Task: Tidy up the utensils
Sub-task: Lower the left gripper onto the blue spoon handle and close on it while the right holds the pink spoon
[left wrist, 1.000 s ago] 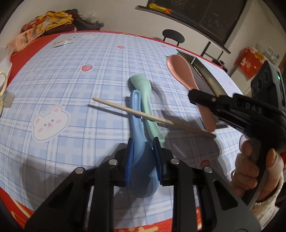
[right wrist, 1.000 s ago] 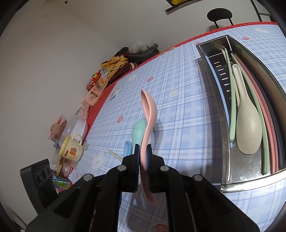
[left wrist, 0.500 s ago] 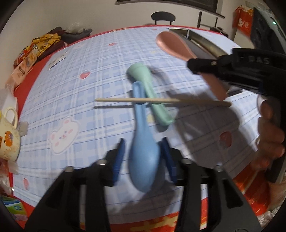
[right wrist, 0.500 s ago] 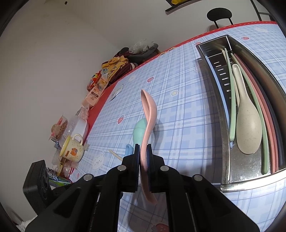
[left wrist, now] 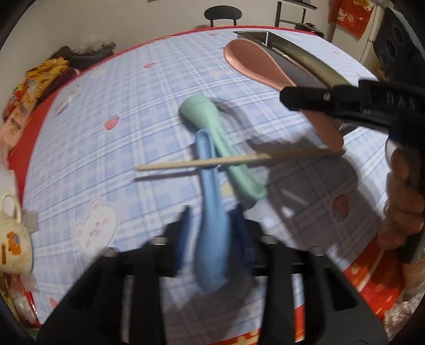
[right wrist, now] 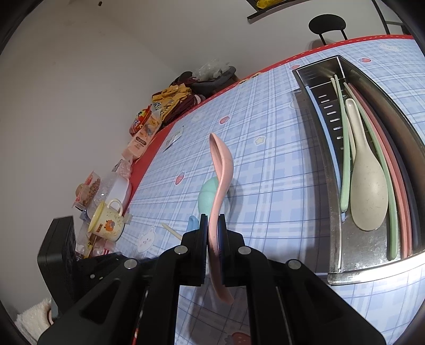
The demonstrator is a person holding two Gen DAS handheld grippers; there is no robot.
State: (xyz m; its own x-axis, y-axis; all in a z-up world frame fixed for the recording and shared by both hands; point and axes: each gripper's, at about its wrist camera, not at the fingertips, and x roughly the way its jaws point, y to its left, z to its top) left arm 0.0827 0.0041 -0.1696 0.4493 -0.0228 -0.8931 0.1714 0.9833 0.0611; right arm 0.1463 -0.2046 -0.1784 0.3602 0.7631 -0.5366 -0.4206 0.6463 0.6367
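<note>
A blue spoon (left wrist: pixel 209 191) lies bowl-first between the jaws of my left gripper (left wrist: pixel 212 220), which are closing, pads against its bowl; this view is blurred. Its handle runs under a wooden chopstick (left wrist: pixel 186 165), beside a green spoon (left wrist: pixel 209 116) on the checked tablecloth. My right gripper (right wrist: pixel 212 225) is shut on a pink spoon (right wrist: pixel 221 169), held on edge above the table; the left wrist view shows that pink spoon (left wrist: pixel 252 61) too. A metal tray (right wrist: pixel 334 212) at the right holds a beige spoon (right wrist: pixel 368 191) and green and pink chopsticks.
A yellow mug (right wrist: pixel 106 223), snack packets (right wrist: pixel 143 132) and a pile of clothes (right wrist: pixel 180 98) line the table's left edge. A black chair (right wrist: pixel 326 25) stands behind the far edge. A person's hand (left wrist: pixel 403 201) grips the right gripper's handle.
My left jaws opened off the blue spoon and have come back in on its bowl, while the gripper rolled so the chopstick now looks level. The right gripper and pink spoon kept still.
</note>
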